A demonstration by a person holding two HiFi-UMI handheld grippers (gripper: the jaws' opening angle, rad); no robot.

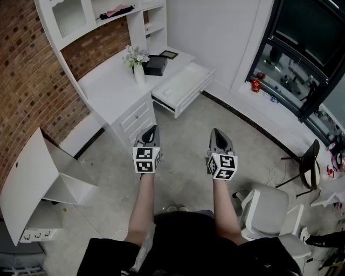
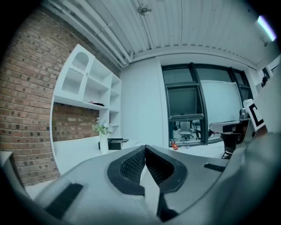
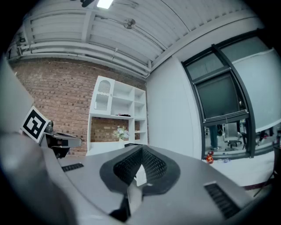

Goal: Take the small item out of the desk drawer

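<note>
**Drawer** [image 1: 186, 81]: pulled out from the white desk. Its inside shows white, and the item cannot be made out there.

**Worktop** [image 1: 108, 86]: carries a vase [image 1: 139, 74] of flowers with a black box [image 1: 156, 65] just beside it.

**Left gripper** [image 1: 153, 129] and **right gripper** [image 1: 216, 132]: held side by side over the floor [image 1: 183, 145], tips toward the desk and well apart from the drawer. The fingers [image 2: 131, 165] of the left are pressed together with nothing between them. The same holds for the right.

**Chair** [image 1: 267, 207]: at the person's right.

**Brick wall** [image 1: 27, 70]: behind the desk's shelves [image 1: 108, 13].
</note>
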